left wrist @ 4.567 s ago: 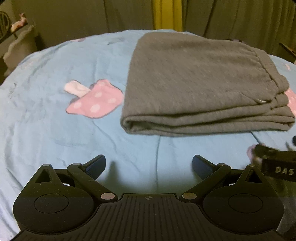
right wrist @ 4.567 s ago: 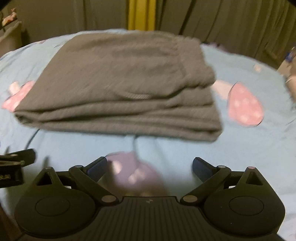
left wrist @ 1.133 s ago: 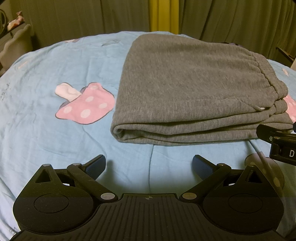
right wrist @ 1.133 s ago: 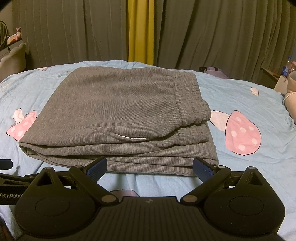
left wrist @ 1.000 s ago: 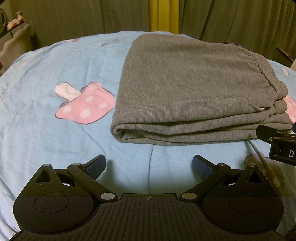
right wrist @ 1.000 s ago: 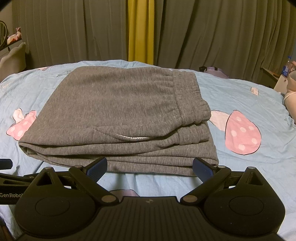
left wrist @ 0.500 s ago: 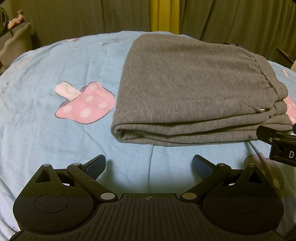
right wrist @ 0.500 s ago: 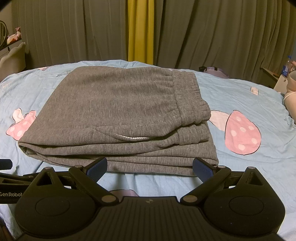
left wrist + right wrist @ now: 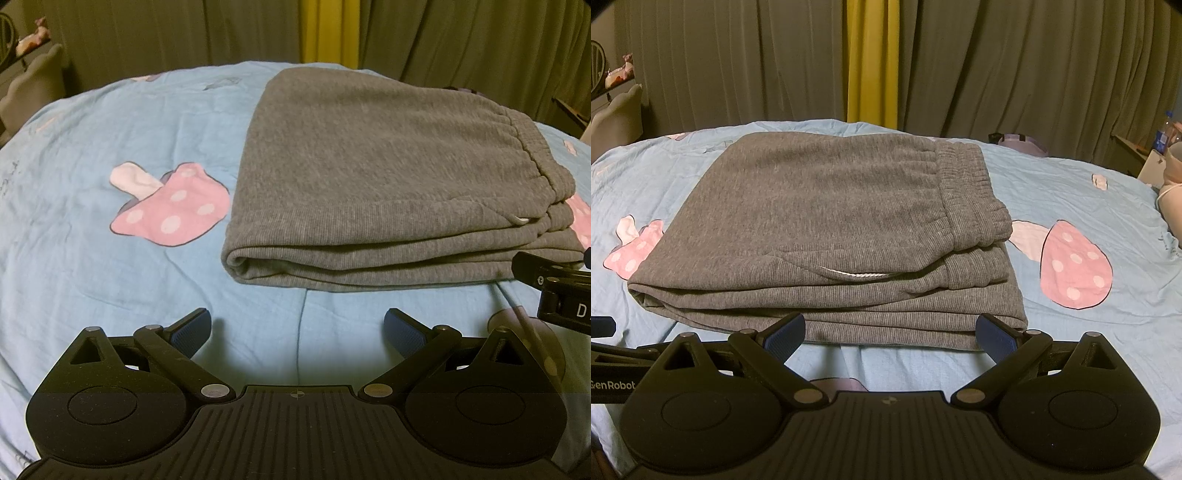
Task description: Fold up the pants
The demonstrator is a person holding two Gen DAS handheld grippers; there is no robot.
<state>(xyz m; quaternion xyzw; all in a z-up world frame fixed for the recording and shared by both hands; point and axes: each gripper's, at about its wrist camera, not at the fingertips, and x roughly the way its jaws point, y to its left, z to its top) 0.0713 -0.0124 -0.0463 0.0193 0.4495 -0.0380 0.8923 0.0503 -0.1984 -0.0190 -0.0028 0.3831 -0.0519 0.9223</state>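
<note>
The grey pants (image 9: 388, 177) (image 9: 827, 229) lie folded into a thick rectangle on the blue bed sheet (image 9: 92, 266), elastic waistband to the right, rounded fold to the left. My left gripper (image 9: 297, 330) hovers open just short of the stack's near left corner, nothing between its fingers. In the right wrist view, my right gripper (image 9: 890, 338) stands open at the stack's near edge, also empty. Part of the right gripper's body (image 9: 554, 291) shows at the right edge of the left wrist view.
Pink mushroom prints (image 9: 170, 210) (image 9: 1075, 266) flank the pants on the sheet (image 9: 1089, 332). Dark curtains with a yellow strip (image 9: 873, 62) hang behind the bed. A chair back (image 9: 615, 118) stands far left; a bottle (image 9: 1161, 134) and clutter sit far right.
Since 4.6 seconds ago the right gripper has pulled back and steadied, so the whole stack shows. Over the last second nothing has visibly moved.
</note>
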